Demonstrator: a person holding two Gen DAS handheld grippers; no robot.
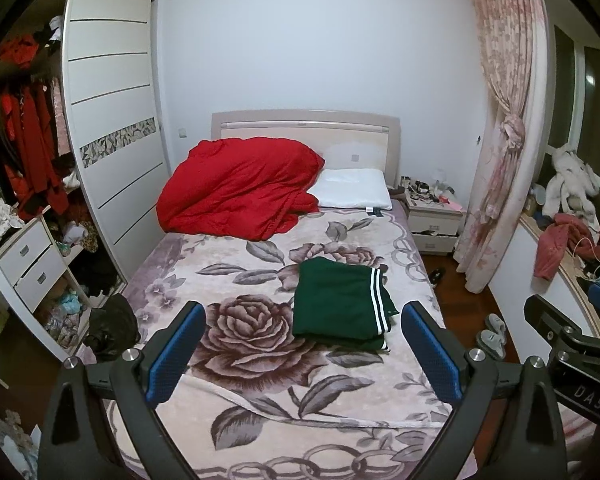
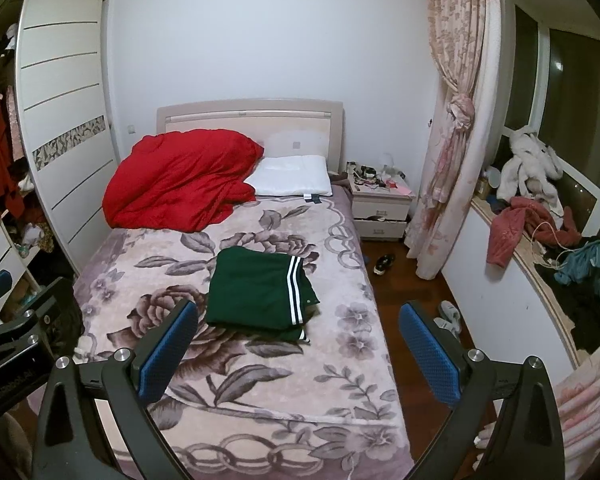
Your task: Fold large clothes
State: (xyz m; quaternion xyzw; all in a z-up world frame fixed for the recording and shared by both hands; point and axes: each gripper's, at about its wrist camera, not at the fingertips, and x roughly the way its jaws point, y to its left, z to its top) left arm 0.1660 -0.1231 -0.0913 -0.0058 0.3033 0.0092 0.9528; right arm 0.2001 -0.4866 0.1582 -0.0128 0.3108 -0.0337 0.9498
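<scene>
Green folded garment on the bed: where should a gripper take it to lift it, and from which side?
Probably the near folded edge of the green garment, approached low from the foot of the bed. The layers stack there, so one pinch catches all; both open grippers already face it.

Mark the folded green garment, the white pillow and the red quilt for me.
folded green garment (image 2: 256,292): right wrist view, middle of top layer.
white pillow (image 2: 292,178): right wrist view, centre of its face.
red quilt (image 1: 240,188): left wrist view, middle of heap.

Folded green garment (image 1: 342,300) lies on floral bed (image 1: 260,360), beyond spread left hand-held gripper (image 1: 302,350).
</scene>
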